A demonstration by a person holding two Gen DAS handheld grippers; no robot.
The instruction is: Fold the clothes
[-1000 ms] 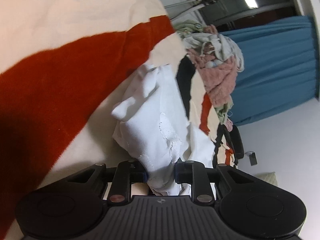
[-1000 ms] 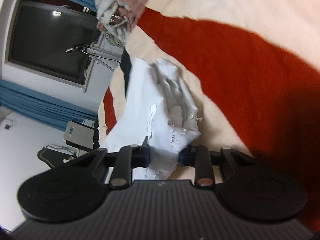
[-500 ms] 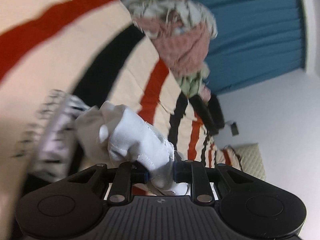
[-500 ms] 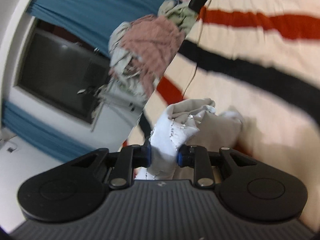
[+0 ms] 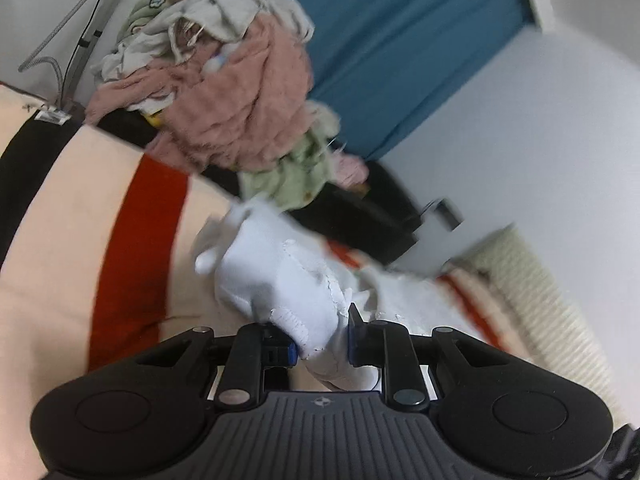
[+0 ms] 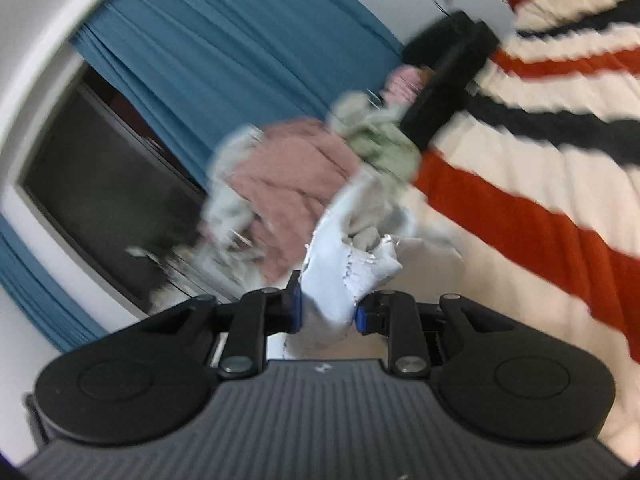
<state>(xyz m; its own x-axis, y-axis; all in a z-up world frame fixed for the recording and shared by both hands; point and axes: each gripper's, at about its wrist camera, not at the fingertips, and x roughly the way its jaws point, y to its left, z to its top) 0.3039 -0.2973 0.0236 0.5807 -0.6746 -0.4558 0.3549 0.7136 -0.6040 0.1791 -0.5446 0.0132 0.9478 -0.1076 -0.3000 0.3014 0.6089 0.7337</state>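
Observation:
A white garment (image 5: 280, 280) with a frayed stitched edge is bunched between the jaws of my left gripper (image 5: 322, 346), which is shut on it above the striped blanket (image 5: 80, 220). My right gripper (image 6: 328, 312) is shut on another part of the same white garment (image 6: 348, 256), which is crumpled and hangs out in front of the jaws. Both views are motion-blurred. How the cloth runs between the two grippers is hidden.
A pile of clothes (image 5: 224, 92), pink, grey and green, lies at the far end of the blanket, and shows in the right wrist view (image 6: 296, 172). Behind it are a blue curtain (image 5: 400, 40), a black object (image 5: 360, 216), a dark window (image 6: 100, 184) and a white wall.
Both grippers have swung up and away from the blanket with the white garment in them. The views now face the clothes pile, curtain and wall. The garment is more bunched.

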